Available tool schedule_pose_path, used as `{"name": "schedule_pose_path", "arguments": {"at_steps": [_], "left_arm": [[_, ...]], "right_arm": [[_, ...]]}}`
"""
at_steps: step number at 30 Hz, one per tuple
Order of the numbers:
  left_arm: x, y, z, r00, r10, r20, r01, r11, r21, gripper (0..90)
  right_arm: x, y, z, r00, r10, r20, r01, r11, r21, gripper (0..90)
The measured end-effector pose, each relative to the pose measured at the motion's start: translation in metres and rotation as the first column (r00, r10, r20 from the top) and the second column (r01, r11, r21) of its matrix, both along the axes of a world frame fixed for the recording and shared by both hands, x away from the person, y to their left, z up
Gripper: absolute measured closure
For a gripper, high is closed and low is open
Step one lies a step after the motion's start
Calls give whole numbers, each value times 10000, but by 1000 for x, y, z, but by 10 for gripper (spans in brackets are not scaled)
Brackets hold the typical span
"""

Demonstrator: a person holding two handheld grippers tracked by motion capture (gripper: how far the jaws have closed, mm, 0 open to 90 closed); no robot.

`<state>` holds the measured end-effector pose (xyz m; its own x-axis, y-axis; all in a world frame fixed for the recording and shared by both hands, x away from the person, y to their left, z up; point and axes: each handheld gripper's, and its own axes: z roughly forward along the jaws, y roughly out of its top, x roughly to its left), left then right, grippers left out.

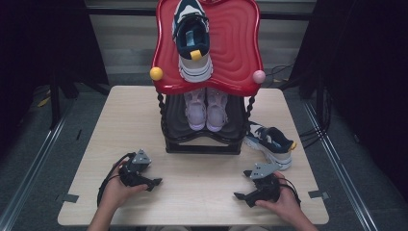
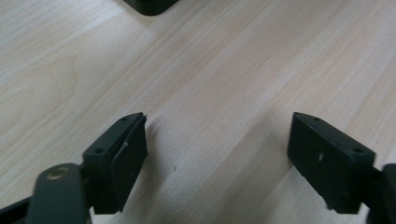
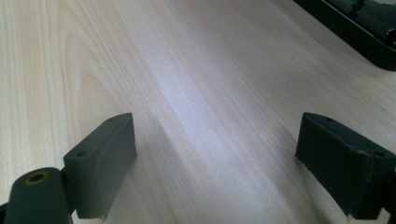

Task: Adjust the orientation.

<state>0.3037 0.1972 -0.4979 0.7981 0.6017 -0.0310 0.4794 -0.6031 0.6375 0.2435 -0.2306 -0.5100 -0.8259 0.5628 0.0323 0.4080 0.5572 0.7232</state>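
A two-tier shoe rack (image 1: 207, 142) stands at the back middle of the wooden table (image 1: 125, 115). Its red top shelf (image 1: 238, 53) holds one navy and white sneaker (image 1: 193, 38). A pair of pale pink shoes (image 1: 206, 108) sits on the lower black shelf. A second navy and white sneaker (image 1: 269, 143) lies on the table right of the rack. My left gripper (image 1: 153, 183) rests low at the front left, open and empty (image 2: 217, 149). My right gripper (image 1: 240, 195) rests at the front right, open and empty (image 3: 215, 163).
The rack's black base shows as a corner (image 2: 149, 5) in the left gripper view and as an edge (image 3: 355, 28) in the right gripper view. Bare tabletop lies between the two grippers. Cables (image 1: 308, 132) hang off the table's right side.
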Motion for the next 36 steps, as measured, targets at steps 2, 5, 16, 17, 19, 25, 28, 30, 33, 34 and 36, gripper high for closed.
{"name": "schedule_pose_path", "arguments": {"at_steps": [2, 5, 16, 17, 19, 25, 28, 30, 33, 34, 36], "left_arm": [[-2, 3, -3, 9995, 60, 298, -52, 9997, -259, 159], [-6, 7, -7, 9980, 84, 630, -48, 9983, -572, 156], [-8, 9, -10, 9970, 48, 777, 20, 9962, -874, 140], [-8, 9, -10, 9970, 50, 777, 19, 9961, -879, 141], [-8, 9, -10, 9970, 54, 774, 13, 9963, -863, 140], [-8, 9, -10, 9970, 40, 775, 28, 9962, -868, 138], [-8, 9, -10, 9968, 33, 801, 35, 9964, -850, 135], [-8, 9, -10, 9968, 29, 798, 39, 9964, -850, 133], [-8, 9, -10, 9968, 30, 801, 39, 9963, -863, 133], [-8, 9, -10, 9968, 35, 798, 35, 9962, -867, 133], [-8, 9, -10, 9968, 32, 799, 38, 9962, -866, 133]], "right_arm": [[1, -2, 2, 9999, 89, -124, -91, 9998, -176, 121], [2, -6, 6, 9990, 90, -443, -104, 9994, -317, 140], [-3, -37, 20, 9948, -469, -899, 404, 9965, -731, 210], [-4, -40, 21, 9946, -496, -912, 427, 9962, -757, 211], [-7, -48, 25, 9940, -653, -878, 571, 9940, -935, 213], [-13, -77, 31, 9857, -1421, -901, 1314, 9846, -1154, 213], [-16, -92, 32, 9789, -1834, -896, 1719, 9774, -1231, 211], [-18, -101, 33, 9731, -2124, -896, 1991, 9701, -1386, 210], [-20, -113, 33, 9643, -2487, -911, 2332, 9603, -1535, 208], [-20, -116, 34, 9607, -2635, -876, 2469, 9550, -1645, 206], [-18, -123, 35, 9545, -2865, -833, 2701, 9483, -1665, 204]]}}
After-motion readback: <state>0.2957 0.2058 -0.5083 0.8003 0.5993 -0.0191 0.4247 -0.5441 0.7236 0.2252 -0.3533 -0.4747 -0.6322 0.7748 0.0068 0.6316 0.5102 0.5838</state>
